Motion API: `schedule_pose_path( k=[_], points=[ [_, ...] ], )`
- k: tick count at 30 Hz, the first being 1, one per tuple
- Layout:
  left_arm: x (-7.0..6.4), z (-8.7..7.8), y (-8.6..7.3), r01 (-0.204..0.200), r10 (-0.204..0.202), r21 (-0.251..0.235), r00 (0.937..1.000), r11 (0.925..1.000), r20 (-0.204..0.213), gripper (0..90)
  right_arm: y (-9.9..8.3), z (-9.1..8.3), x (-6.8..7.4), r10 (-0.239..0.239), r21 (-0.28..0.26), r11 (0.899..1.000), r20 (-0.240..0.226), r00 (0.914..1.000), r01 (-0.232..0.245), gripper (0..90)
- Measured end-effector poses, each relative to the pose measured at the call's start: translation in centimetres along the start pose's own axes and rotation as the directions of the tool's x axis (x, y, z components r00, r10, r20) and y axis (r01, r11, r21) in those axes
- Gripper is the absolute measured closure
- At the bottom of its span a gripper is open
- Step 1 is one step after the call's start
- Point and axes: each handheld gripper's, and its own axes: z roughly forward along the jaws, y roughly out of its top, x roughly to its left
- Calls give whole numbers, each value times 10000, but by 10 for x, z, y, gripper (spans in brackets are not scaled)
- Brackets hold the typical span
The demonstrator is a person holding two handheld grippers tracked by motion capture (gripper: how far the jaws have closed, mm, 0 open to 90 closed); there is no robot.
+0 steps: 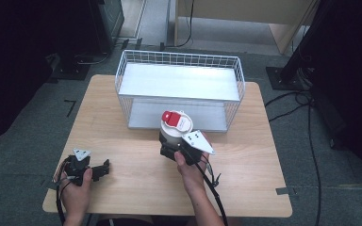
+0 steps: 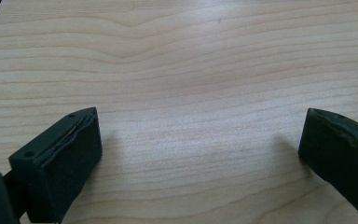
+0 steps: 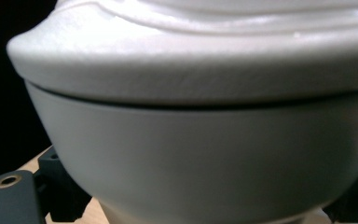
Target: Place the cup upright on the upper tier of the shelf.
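Observation:
A white tub with a white lid and a red flap on top (image 1: 176, 126) stands near the middle of the wooden table (image 1: 136, 183), just in front of the wire basket. My right gripper (image 1: 174, 149) is shut on the tub's lower body, one black jaw on each side; close up, the tub (image 3: 205, 140) looms between the jaws. My left gripper (image 1: 104, 168) rests at the table's front left, held by a hand. Its jaws stand wide open over bare wood (image 2: 200, 135) with nothing between them.
A white wire basket (image 1: 181, 60) with a white shelf and floor stands at the back middle of the table, its open side facing the tub. Dark equipment and cables lie on the floor around the table. Bare wood spreads to the left and right of the tub.

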Motion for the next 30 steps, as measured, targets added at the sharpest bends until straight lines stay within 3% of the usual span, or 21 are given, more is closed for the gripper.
schedule_pose_path(
  k=[8,14,30],
  points=[
    [0,0,0,-11,11,-2,10000,10000,-2,0,30,-12,-8,-120,-504,9986,187,9998,130,102],
    [0,0,0,-13,13,1,10000,10000,-1,0,60,-18,-14,-464,-940,9943,444,9979,504,101],
    [0,0,0,-9,9,-6,10000,10000,-4,0,121,-19,-35,-540,-1612,9846,905,9944,681,101]
  ],
)
